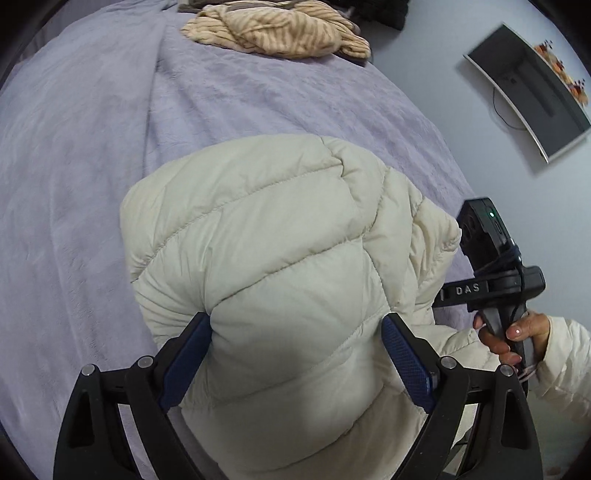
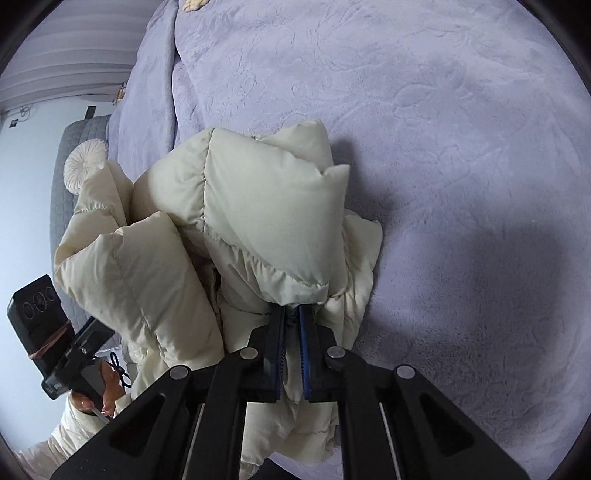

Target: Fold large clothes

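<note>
A cream quilted puffer jacket (image 1: 280,266) hangs bunched over the lilac bed. In the left wrist view my left gripper (image 1: 297,328) stands wide, its blue pads pressing into both sides of a thick puffed fold of the jacket. In the right wrist view my right gripper (image 2: 292,321) is nearly shut on a thin edge of the jacket (image 2: 258,206) by its zipper. The right gripper body shows at the right of the left wrist view (image 1: 491,288); the left gripper body shows at the lower left of the right wrist view (image 2: 62,347). The jacket's lower part is hidden.
A lilac plush blanket (image 1: 92,166) covers the bed (image 2: 461,166). A beige striped garment (image 1: 280,33) lies bunched at the far end. A wall-mounted screen (image 1: 532,92) is at the right. A grey quilted headboard or chair with a round cushion (image 2: 85,162) stands at the left.
</note>
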Available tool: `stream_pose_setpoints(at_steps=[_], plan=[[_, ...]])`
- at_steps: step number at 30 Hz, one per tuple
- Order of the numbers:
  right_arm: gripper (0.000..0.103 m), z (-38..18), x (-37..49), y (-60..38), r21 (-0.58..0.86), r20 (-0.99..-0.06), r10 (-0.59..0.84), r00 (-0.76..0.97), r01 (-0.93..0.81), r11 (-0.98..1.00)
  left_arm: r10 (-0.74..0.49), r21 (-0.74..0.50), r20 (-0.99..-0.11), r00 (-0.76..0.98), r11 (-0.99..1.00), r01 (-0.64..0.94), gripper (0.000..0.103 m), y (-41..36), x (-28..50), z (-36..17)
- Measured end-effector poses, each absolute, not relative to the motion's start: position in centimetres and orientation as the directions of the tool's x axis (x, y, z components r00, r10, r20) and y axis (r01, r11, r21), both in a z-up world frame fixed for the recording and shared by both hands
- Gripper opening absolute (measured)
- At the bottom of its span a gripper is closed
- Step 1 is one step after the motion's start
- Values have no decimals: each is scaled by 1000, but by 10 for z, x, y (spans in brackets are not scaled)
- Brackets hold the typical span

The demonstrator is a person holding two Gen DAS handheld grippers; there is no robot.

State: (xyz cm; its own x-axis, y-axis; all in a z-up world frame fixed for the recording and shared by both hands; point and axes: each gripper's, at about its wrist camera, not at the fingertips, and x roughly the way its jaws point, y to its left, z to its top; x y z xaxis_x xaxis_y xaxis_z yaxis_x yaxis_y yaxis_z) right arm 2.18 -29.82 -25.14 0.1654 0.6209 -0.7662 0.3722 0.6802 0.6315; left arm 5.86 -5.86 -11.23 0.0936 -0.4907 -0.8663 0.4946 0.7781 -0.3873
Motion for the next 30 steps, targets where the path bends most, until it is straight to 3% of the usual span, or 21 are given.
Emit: stream_pose_setpoints(at_steps=[8,14,15,18,21,24,27,30], plan=[[8,-282,37,-290,660,-728,669,148,414,627,-382,-247,-916,121,775,582,92,-96,35,-121],[10,-249,43,-290,618,-771,619,146,402,675,-354,-220,-927,123,781,585,92,-98,33,-127],[16,-241,41,-294,611,-780,606,158,404,681,-353,-219,-927,124,781,584,92,-98,33,-127],[50,-211,35,-306,587,-806,551,217,416,695,-353,-220,-927,125,784,581,93,-98,33,-128],[48,-168,31,-309,563,-826,484,288,387,731,-352,-218,-927,127,784,581,93,-98,33,-128],[26,-129,32,-294,605,-790,500,355,320,729,-350,-215,-928,130,786,580,93,-98,33,-127],[25,-112,32,-265,642,-759,542,360,278,715,-345,-208,-929,136,788,580,93,-97,32,-126],[25,-128,34,-236,588,-804,497,326,313,746,-348,-205,-926,147,791,577,93,-95,31,-126]])
